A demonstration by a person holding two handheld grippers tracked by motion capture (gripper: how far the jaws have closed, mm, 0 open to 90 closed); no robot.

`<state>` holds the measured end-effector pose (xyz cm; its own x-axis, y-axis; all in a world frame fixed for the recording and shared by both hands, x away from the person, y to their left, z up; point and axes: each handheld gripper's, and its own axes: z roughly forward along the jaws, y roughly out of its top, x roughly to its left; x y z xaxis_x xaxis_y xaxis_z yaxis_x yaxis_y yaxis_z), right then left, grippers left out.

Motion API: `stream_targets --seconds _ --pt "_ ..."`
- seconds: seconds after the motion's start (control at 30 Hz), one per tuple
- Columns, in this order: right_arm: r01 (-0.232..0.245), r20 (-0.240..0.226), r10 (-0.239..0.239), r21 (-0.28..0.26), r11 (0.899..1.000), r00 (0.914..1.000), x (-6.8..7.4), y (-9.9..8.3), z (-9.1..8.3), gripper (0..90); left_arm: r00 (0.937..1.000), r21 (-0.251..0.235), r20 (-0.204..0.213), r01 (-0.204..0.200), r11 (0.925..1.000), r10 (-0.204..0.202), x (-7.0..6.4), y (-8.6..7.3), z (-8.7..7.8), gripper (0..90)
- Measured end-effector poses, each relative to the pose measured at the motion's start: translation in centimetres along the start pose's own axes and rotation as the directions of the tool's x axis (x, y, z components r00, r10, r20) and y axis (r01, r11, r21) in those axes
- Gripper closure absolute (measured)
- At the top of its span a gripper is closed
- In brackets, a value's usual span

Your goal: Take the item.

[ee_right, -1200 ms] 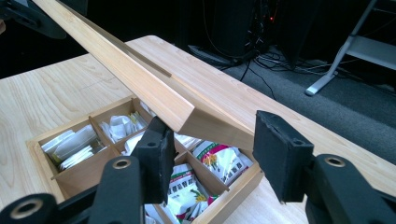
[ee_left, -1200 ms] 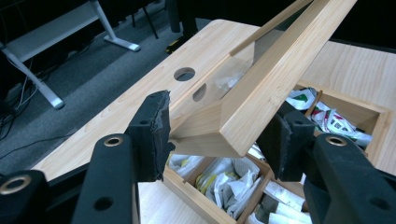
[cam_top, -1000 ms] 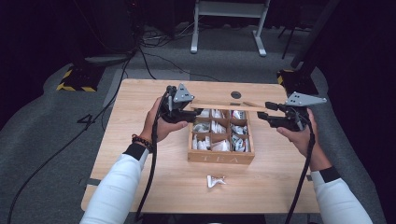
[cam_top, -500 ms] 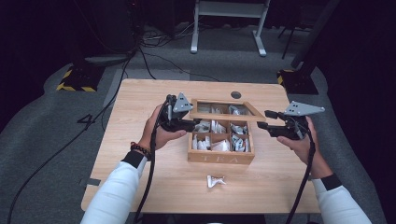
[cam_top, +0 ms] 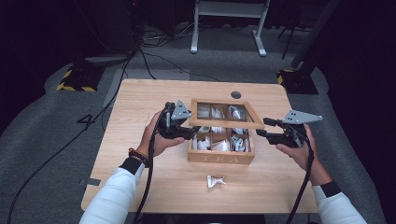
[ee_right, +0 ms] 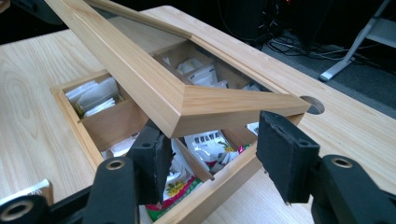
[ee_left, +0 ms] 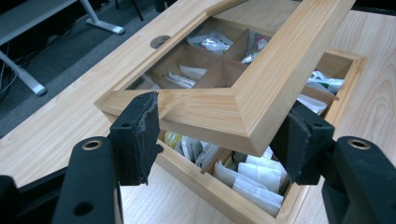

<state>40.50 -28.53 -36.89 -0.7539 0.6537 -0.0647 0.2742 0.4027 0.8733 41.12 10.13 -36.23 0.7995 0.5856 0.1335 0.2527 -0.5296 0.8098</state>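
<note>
Inside wooden tea box (cam_top: pixel 221 157): sachets (cam_top: pixel 239 143) fill compartments; lid (cam_top: pixel 223 124) half raised.

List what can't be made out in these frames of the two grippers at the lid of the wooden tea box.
- Hinges of the glass-paned wooden lid: hidden behind its frame in the high view.
- Print on the white tea sachets: too small in the left gripper view.
- Small crumpled white packet on the light wooden table: too small to identify.
- Left gripper contact with the lid: unclear.
</note>
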Motion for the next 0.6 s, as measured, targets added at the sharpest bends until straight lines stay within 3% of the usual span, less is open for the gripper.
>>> stream_targets --seconds 0.23,0.6 --pt "0.019 -0.015 -0.020 -0.015 1.000 0.9997 0.8 -0.6 0.0 45.9 0.9999 0.003 0.013 0.004 1.0000 -0.004 -0.3 -0.8 0.2 36.9" --pt "0.029 -0.032 -0.029 0.002 1.000 0.9991 1.6 -1.4 0.2 44.0 0.9998 0.020 0.020 -0.008 0.9998 0.007 -0.9 -1.9 0.4 35.9"
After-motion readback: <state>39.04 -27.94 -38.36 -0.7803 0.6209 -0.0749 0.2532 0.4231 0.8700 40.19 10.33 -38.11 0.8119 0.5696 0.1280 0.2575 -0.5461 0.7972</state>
